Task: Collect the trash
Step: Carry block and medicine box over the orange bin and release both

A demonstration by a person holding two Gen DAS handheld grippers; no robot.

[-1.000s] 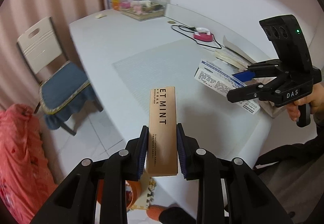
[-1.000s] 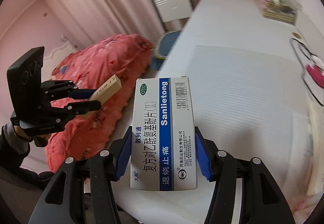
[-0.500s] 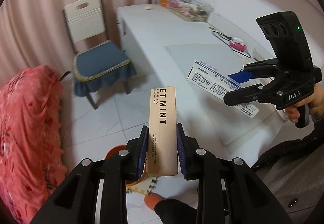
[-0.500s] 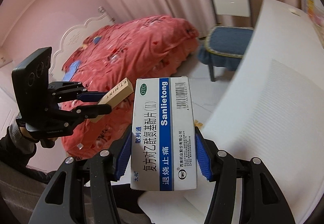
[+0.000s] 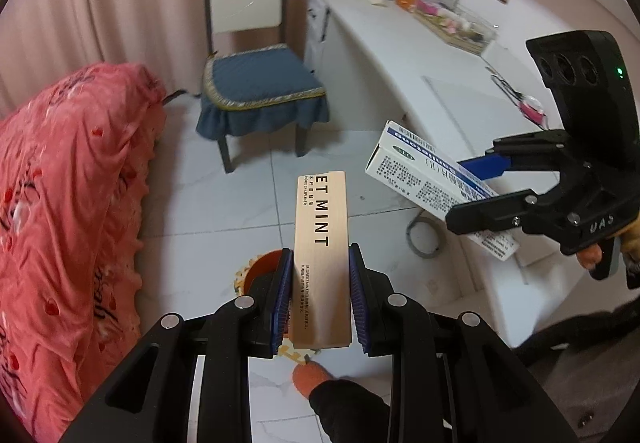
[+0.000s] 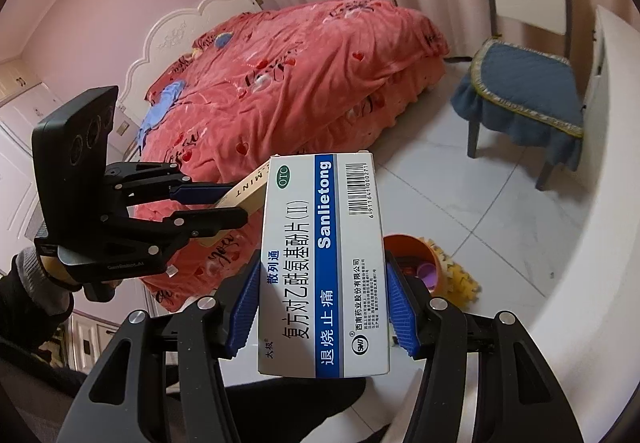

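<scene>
**A:** Where does the bin lie from each claw?

**B:** The round orange plastic bin (image 6: 412, 255) stands on the pale tiled floor (image 5: 224, 203), below and ahead of both grippers. In the left wrist view only a slice of its rim shows, just left of the gripper's fingers, so the left gripper (image 5: 320, 295) hangs almost straight over it. In the right wrist view the bin peeks out to the right of the held box, a little further forward. I judge the left hand the nearer one.

**A:** And what are they carrying?

**B:** The left gripper is clamped on a long tan cardboard box printed "ET MINT" (image 5: 322, 243), its long axis running straight out along the fingers. The right gripper (image 6: 320, 303) is clamped on a white and blue medicine carton marked "Sanlietong" (image 6: 324, 267), also lengthwise along the fingers. Both boxes are in the air, neither touching the bin.

**A:** So the drop?

**B:** Probably tip each nose downward over the opening and release, left first. Something purple already lies inside the bin, and a yellow foam mat piece (image 6: 456, 271) sits beside it.

**A:** The room?

**B:** A bed under a rumpled red blanket (image 6: 288, 83) on the left, a white chair with a blue cushion (image 5: 256, 83) beyond, a curved white desk (image 5: 400, 55) on the right.
</scene>
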